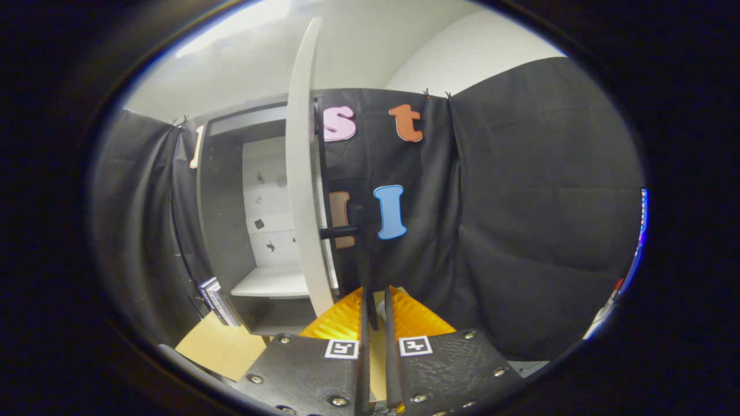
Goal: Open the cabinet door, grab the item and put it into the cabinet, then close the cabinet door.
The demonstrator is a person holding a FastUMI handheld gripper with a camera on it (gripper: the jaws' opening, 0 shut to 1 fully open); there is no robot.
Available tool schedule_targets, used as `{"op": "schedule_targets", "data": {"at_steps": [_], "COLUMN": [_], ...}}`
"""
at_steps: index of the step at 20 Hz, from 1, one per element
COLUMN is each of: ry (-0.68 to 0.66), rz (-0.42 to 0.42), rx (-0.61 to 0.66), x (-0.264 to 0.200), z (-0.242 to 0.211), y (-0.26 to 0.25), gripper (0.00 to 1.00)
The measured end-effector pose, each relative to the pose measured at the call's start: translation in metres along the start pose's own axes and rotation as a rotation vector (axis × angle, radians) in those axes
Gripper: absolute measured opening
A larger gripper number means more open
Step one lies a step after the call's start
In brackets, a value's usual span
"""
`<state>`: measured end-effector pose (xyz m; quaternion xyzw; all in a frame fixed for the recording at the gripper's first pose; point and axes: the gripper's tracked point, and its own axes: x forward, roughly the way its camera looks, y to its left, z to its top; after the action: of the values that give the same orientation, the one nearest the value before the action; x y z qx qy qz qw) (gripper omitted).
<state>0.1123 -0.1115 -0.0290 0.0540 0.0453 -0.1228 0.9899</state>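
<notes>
Now | gripper [376, 300] fingers pinch dark door handle [359, 254] | cabinet [231, 231] door [303, 173] ajar | pale shelf [272, 283] inside

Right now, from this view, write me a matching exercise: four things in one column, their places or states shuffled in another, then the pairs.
1 door
2 handle
3 shelf
4 gripper

A inside the cabinet
B swung open, edge toward the gripper
C fingers close together, the handle's bar between them
D dark, fixed to the door

Pairs: 1-B; 2-D; 3-A; 4-C

no readable text, labels or numbers
</notes>
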Motion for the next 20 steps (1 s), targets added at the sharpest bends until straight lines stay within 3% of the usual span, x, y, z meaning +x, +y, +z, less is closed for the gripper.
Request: {"op": "schedule_targets", "data": {"at_steps": [7,14,16,18,19,20], "ry": [-0.049,-0.020,-0.020,0.000,0.014,0.033], "rz": [0.002,0.145,0.171,0.198,0.230,0.252], "rx": [0.052,0.014,-0.011,-0.031,-0.027,-0.018], "x": [-0.008,-0.016,-0.012,-0.011,-0.011,-0.013], "z": [0.009,-0.004,-0.010,-0.017,-0.023,-0.028], "y": [0.014,0.059,0.068,0.075,0.084,0.093], "gripper": [0.12,0.18,0.23,0.48,0.50,0.62]}}
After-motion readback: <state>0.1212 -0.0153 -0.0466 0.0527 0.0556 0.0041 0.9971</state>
